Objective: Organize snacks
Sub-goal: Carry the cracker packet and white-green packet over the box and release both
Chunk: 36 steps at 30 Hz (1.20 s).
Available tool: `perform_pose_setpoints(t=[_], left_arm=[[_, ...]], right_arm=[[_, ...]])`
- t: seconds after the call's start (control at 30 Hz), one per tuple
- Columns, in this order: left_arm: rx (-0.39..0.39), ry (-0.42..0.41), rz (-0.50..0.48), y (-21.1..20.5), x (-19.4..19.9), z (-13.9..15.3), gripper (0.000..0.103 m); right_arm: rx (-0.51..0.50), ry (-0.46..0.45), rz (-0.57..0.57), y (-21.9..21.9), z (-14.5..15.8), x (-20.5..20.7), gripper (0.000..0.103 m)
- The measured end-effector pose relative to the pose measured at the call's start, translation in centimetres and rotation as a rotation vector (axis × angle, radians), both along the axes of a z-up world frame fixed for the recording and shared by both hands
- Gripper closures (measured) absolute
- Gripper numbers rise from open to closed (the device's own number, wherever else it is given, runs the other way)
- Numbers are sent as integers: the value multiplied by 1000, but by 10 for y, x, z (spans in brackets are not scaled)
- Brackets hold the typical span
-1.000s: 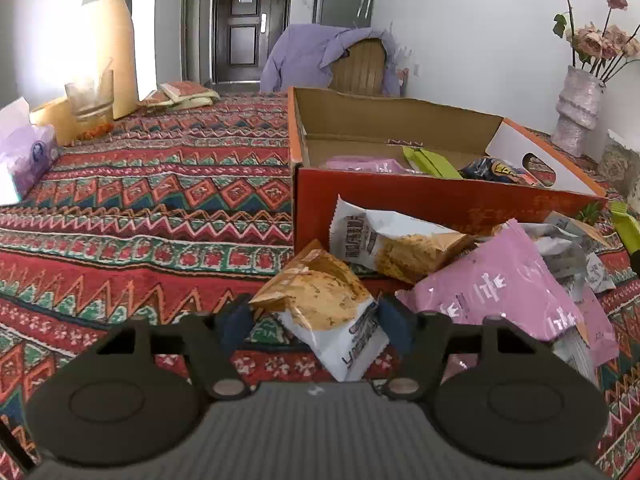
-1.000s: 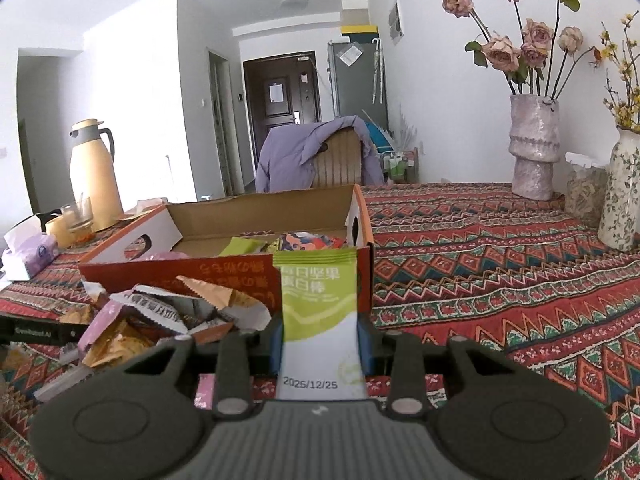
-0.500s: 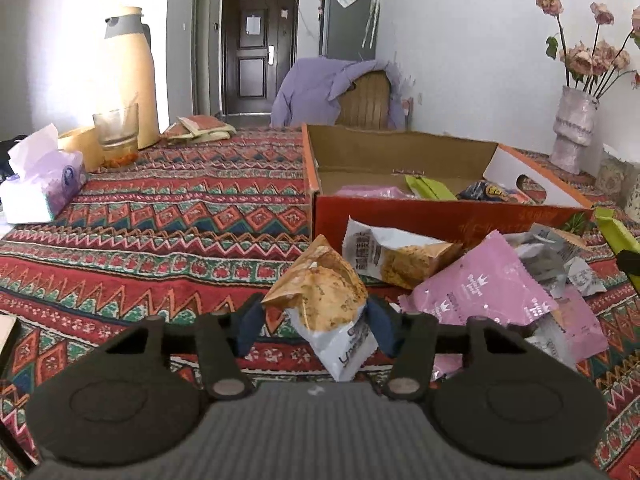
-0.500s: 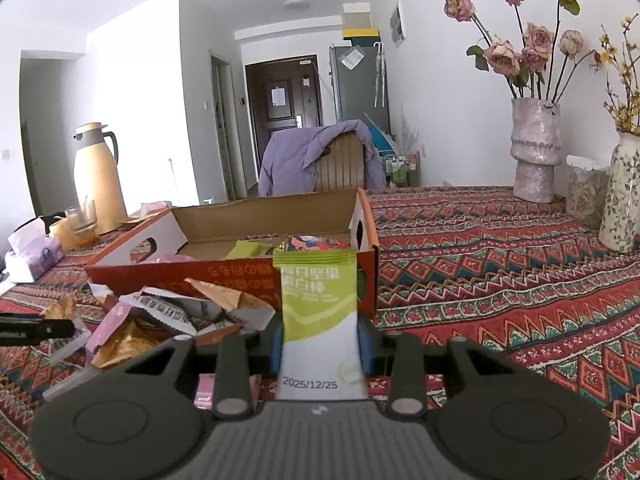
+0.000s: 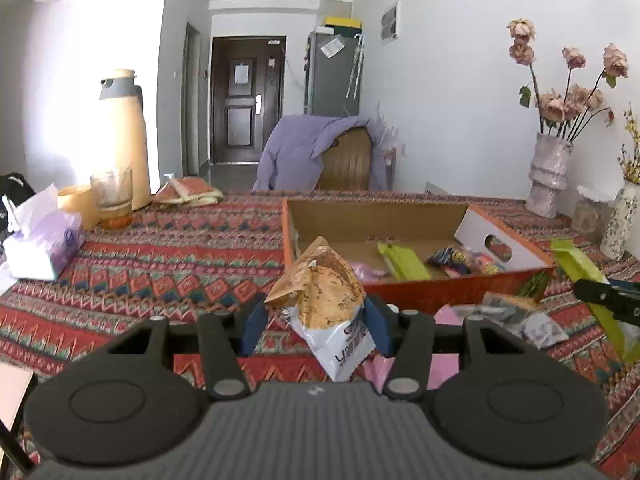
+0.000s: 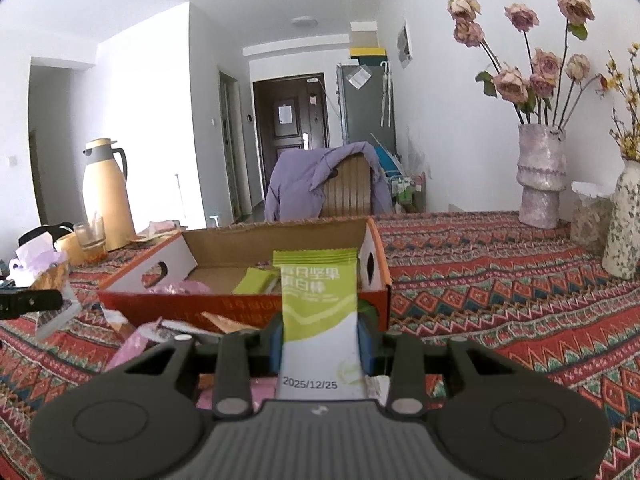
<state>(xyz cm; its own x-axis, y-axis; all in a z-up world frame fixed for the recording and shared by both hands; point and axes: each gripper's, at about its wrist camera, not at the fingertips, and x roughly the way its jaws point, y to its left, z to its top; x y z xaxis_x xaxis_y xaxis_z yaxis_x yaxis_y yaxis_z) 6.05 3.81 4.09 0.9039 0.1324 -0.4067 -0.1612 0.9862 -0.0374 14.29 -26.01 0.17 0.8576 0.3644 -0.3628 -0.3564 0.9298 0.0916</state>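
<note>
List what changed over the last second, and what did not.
The left gripper closed on the orange-and-white snack bag and lifted it off the tablecloth, up toward the cardboard box. The right gripper kept its hold on the green-and-white bar, barely moving. The loose packets before the box stayed put.

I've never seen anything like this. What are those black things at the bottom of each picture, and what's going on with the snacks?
No robot here: a person holds a two-finger gripper in each hand, and a camera on each looks forward along its fingers. One picture comes from the left gripper, which is clamped on an orange-and-white snack bag. The other comes from the right gripper, clamped on a green-and-white snack bar. Ahead, on a patterned tablecloth, sits an open cardboard box with a few snacks inside. More loose packets lie in front of it.
</note>
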Motion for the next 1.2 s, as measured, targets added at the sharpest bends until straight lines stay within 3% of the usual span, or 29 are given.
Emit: perform_pose_setpoints(t=[0.47,1.2], left_arm=[[15,-52,-34,-24,43,26,50],[51,33,-4,-34,151,27,50]], right_arm=[[20,-39,13,24,22,37,68],[-22,38,29,83,34,144,68]])
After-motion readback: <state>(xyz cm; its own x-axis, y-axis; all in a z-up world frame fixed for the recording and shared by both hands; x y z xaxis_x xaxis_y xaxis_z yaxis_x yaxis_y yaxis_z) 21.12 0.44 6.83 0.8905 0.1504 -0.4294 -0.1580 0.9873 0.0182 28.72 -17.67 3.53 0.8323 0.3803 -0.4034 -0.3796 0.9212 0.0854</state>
